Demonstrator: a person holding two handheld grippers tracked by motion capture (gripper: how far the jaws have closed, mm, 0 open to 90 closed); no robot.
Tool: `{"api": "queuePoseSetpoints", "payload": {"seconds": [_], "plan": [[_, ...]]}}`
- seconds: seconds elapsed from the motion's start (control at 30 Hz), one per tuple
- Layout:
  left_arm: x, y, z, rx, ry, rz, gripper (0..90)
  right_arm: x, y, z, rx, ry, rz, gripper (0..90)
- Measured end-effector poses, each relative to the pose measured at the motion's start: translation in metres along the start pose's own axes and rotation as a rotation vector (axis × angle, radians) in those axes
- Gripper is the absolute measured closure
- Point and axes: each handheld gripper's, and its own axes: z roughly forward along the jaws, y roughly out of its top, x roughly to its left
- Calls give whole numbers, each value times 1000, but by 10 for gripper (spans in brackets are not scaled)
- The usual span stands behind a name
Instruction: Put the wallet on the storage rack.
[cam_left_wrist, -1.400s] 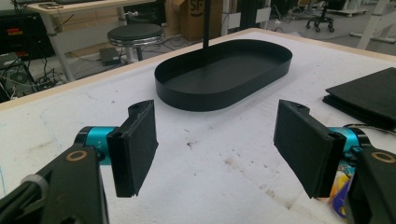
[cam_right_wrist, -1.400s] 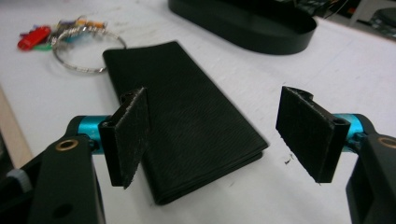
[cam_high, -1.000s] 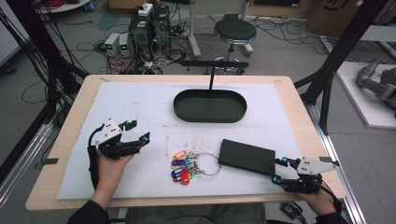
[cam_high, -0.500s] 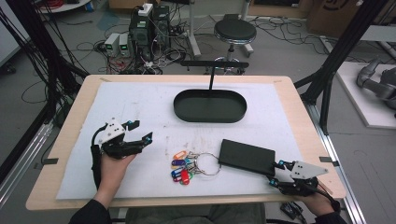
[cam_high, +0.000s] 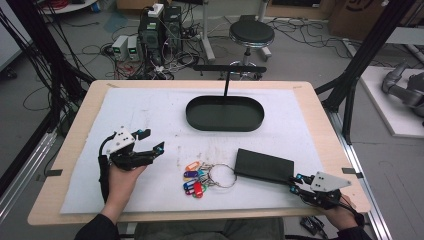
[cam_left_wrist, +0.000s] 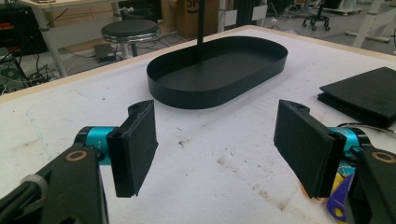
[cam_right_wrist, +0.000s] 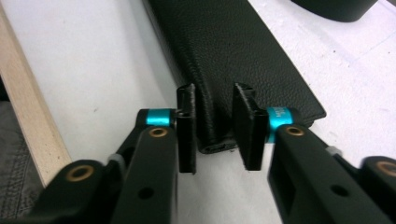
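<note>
Your right gripper (cam_right_wrist: 214, 133) has crept in since a moment ago; its jaws now sit narrowly apart astride the corner of the grainy black leather wallet (cam_high: 264, 165). Your left gripper (cam_high: 148, 144) hovers, jaws wide, beside the keys (cam_high: 196, 179).

Left tongs (cam_high: 150, 141) wide apart, right tongs (cam_high: 293, 182) narrowly parted

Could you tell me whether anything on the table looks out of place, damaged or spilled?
Nothing is spilled or broken. The mat carries brownish stains near its middle, above the keys. The wallet lies slightly askew to the table edge, with the right gripper straddling its corner. The tray stands level and empty.
</note>
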Motion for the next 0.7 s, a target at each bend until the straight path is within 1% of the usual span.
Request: {"api": "queuePoseSetpoints", "payload": {"seconds": [0.03,0.07,0.1,0.17,0.27,0.33,0.37,0.4,0.43,0.47,0.53,0.57,0.67,0.7], "plan": [[0,0,0,0,0,0,299,-2,1,-2,-12,6,11,785],[0,0,0,-1,0,0,299,-2,1,-2,-12,6,11,785],[0,0,0,-2,-3,-2,299,-8,5,-6,-47,18,58,797],[0,1,0,-5,-6,-3,299,-14,9,-9,-76,25,95,803],[-2,3,3,-13,-23,-8,299,-21,15,-11,-111,41,149,807],[-4,4,6,-19,-38,-14,299,-24,20,-11,-123,46,168,809],[-4,4,6,-19,-38,-14,299,-26,22,-11,-128,52,180,810],[-5,5,8,-21,-43,-12,299,-26,22,-11,-128,52,180,810],[-6,6,10,-19,-47,-8,299,-28,25,-10,-134,54,194,809],[-9,7,13,-17,-56,-4,299,-32,28,-9,-147,61,227,809],[-10,7,14,-14,-61,0,299,-33,29,-8,-152,60,236,809],[-12,8,16,-10,-69,7,299,-37,31,-6,-157,56,266,808],[-13,8,17,-9,-71,12,299,-44,32,-4,-181,56,322,805],[-13,8,17,-9,-71,12,299,-44,32,-4,-181,56,322,805]]}}
